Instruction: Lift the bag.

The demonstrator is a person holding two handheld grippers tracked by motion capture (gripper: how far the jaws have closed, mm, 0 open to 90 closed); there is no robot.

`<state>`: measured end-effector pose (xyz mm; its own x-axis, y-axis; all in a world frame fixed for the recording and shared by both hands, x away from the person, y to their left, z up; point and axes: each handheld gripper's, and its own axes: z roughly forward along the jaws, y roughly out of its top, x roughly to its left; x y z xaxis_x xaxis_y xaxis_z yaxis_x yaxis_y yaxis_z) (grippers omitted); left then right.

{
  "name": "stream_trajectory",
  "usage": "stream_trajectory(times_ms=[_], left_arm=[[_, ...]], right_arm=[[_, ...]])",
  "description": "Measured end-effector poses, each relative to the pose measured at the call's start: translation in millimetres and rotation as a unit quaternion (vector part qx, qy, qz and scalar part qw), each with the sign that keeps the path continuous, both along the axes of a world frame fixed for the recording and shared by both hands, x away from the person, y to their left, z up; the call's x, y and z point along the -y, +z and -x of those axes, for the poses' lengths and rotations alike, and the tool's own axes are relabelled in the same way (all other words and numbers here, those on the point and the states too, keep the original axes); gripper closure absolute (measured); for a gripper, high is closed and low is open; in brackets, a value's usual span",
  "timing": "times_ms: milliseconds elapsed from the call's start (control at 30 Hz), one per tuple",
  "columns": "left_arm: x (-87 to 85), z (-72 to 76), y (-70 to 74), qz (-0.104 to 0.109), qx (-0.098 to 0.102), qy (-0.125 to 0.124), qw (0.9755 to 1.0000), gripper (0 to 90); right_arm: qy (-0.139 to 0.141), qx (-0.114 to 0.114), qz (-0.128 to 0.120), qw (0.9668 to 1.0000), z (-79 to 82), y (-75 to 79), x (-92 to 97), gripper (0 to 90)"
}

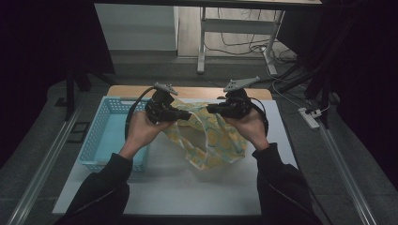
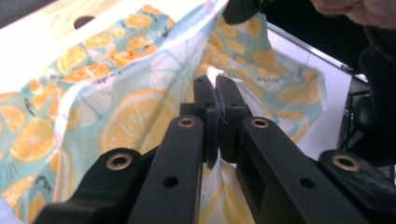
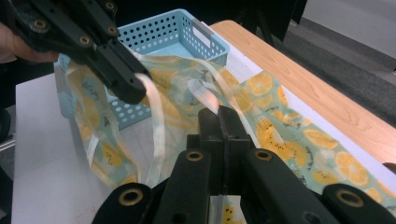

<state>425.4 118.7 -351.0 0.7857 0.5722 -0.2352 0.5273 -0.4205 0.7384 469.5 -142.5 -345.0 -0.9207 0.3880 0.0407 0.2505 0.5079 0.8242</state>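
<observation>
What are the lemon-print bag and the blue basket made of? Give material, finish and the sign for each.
Lemon-print bag: looks like thin, soft fabric or non-woven cloth, matte; it drapes and folds limply, and its pale handles hang like flat ribbon straps.
Blue basket: probably moulded plastic, smooth with a slight sheen; stiff walls pierced by a regular grid of holes.

A light blue slotted basket (image 1: pixel 109 136) sits at the left of my white table top (image 1: pixel 187 187). Beyond that top runs a wooden edge (image 1: pixel 197 92), and a power strip (image 1: pixel 309 117) lies on the floor to its right.
</observation>
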Motion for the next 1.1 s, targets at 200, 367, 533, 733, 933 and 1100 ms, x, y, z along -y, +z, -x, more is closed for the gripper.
stream_trajectory(times_ms=[200,367,533,733,933,1100], left_arm=[[-2.8,-3.4,20.6,0.005,0.015,0.0,0.9999,89.2],[-5.2,-6.8,36.5,0.007,0.028,0.005,0.9996,89.2],[-10.6,-10.1,52.0,0.016,0.034,0.01,0.9992,89.2],[-13.9,-12.0,69.2,0.018,0.045,0.017,0.9987,89.2],[-14.6,-11.5,84.9,0.033,0.055,0.018,0.9978,89.2],[-16.4,-11.4,96.5,0.052,0.059,0.017,0.9968,89.2]], right_arm=[[-0.005,0.009,0.0,0.9999,-0.7,14.5,-0.2,90.0],[-0.007,0.018,-0.001,0.9998,-0.4,24.3,-0.5,90.0],[-0.009,0.026,-0.004,0.9996,-0.5,33.7,-0.5,90.0],[-0.011,0.038,-0.001,0.9992,-0.8,46.9,-2.9,90.0],[-0.014,0.051,-0.003,0.9986,0.5,63.1,-4.0,90.0],[-0.017,0.065,-0.009,0.9977,3.8,77.8,-2.3,90.0]])
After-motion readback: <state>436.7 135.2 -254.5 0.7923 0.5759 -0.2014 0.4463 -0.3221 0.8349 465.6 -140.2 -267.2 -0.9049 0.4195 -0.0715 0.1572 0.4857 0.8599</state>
